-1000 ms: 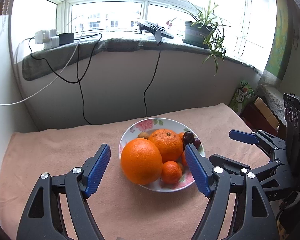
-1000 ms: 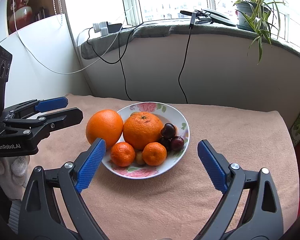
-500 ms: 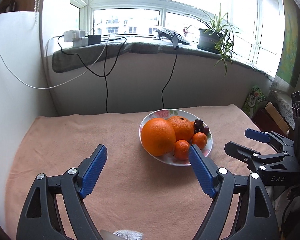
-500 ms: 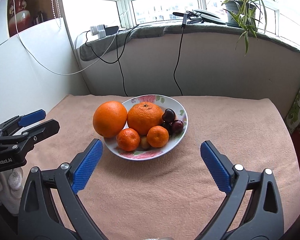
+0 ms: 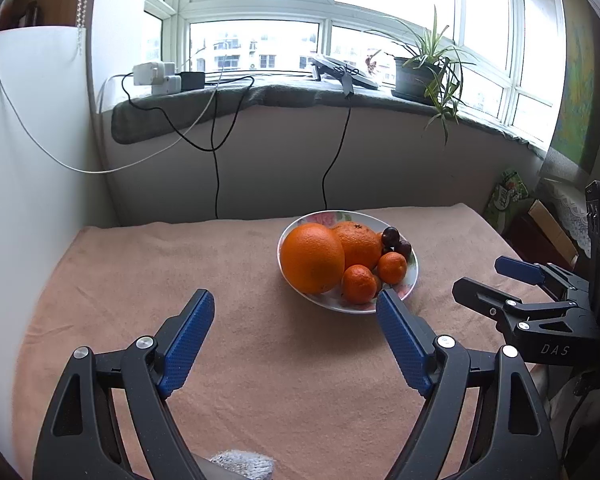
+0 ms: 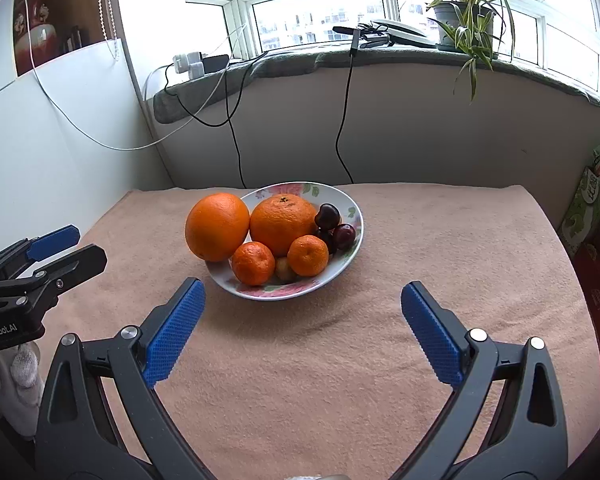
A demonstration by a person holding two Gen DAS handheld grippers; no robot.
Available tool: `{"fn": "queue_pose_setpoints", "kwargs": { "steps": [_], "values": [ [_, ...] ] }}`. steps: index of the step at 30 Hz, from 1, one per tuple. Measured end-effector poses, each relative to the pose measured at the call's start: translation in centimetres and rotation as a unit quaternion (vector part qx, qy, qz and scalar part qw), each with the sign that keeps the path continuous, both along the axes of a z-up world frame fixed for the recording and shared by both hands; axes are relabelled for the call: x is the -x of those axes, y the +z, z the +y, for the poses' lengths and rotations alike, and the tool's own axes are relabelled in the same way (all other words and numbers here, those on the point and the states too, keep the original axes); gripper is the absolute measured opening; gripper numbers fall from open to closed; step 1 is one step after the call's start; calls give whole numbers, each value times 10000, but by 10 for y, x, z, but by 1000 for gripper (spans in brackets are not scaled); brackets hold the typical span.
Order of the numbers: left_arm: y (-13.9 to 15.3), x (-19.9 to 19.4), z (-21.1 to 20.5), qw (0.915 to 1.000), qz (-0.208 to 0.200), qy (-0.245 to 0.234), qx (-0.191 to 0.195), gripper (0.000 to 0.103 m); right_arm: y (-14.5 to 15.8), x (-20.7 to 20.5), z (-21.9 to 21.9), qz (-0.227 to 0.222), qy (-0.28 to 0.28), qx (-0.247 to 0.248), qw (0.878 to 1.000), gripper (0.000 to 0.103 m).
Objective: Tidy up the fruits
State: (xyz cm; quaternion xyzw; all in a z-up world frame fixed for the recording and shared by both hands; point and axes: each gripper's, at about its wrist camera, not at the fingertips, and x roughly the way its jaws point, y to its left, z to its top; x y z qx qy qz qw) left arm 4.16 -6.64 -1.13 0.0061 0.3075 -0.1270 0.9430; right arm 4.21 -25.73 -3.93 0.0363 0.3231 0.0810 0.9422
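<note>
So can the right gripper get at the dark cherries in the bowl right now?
Probably yes. The right gripper is open and empty, and the cherries sit exposed on the bowl side nearest it, though tight against the big mandarin.

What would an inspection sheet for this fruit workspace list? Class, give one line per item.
Surface: peach cloth covers the table.
Job's things: floral bowl holds big orange, a second orange, two mandarins, dark plums.
Clutter: nothing seen on the cloth.
Grippers: left gripper and right gripper open, empty, short of the bowl.
Cables: black cable hangs from the sill.
Surroundings: potted plant, chargers on the windowsill.
</note>
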Motion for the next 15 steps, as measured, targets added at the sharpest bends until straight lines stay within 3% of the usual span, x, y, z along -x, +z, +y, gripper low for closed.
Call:
{"fn": "queue_pose_setpoints", "kwargs": {
  "steps": [15],
  "values": [
    [1, 7, 2, 10000, -31, -19, 66, 83, -1, 5, 7, 41, 66, -7, 10000, 100]
  ]
}}
